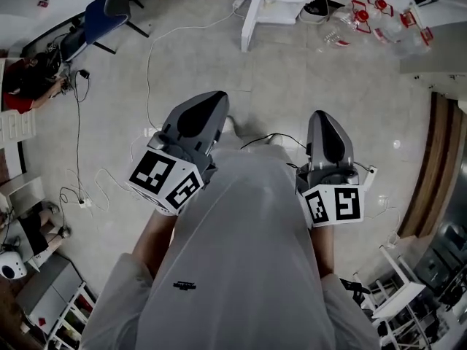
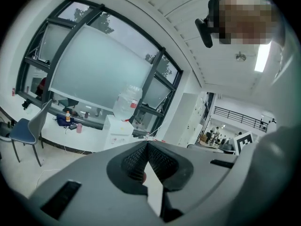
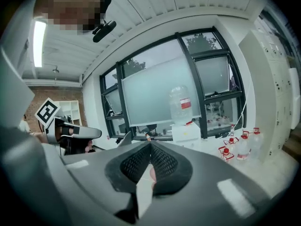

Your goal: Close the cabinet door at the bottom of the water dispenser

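While you hold both grippers close to your torso (image 1: 241, 261), the left gripper (image 2: 147, 144) and right gripper (image 3: 150, 143) each have jaws pressed together on nothing. The water dispenser (image 3: 186, 132) stands well ahead by the window (image 3: 160, 95). Each gripper's own body cuts off its base, so the cabinet door is hidden; the white panel (image 1: 249, 22) in the head view may be it.
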Available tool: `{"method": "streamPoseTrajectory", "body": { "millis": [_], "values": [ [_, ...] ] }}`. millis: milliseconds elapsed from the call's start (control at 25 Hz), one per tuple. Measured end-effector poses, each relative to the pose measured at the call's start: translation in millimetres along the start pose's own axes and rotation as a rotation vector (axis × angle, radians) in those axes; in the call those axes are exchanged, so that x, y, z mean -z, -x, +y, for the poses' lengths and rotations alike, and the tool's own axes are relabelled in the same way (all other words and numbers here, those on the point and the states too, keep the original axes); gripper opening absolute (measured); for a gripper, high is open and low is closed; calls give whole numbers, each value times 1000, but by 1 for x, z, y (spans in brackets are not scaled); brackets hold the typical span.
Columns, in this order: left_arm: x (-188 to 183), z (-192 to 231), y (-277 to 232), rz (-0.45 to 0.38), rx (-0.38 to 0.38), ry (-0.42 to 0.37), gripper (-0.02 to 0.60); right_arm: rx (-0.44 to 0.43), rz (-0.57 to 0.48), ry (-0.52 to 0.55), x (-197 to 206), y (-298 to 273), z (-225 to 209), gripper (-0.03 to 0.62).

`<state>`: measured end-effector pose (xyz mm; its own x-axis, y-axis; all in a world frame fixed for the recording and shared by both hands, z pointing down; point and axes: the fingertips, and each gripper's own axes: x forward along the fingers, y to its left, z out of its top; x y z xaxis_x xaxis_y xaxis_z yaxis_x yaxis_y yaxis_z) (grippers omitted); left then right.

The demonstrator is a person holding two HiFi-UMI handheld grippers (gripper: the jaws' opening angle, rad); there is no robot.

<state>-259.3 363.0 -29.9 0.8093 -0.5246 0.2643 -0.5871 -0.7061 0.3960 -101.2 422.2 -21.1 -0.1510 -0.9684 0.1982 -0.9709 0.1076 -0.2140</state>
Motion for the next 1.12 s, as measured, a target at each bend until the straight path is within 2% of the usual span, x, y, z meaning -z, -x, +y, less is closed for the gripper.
{"method": "streamPoseTrajectory", "body": {
  "millis": [200,360,680,960,1120],
  "values": [
    [-10,38,13,-18,7,14,0,33,15,16,7,-21,15,11],
    [-5,55,15,0,8,43,0,44,23,27,4,-34,21,11],
    [-9,73,-41,47,34,48,0,34,30,36,-1,-86,-6,11],
    [-42,88,-128,64,-11,32,0,-27,42,24,-18,-160,-77,11],
    [-78,90,-180,43,-61,23,0,-82,42,43,-52,-206,-132,11]
  ]
}}
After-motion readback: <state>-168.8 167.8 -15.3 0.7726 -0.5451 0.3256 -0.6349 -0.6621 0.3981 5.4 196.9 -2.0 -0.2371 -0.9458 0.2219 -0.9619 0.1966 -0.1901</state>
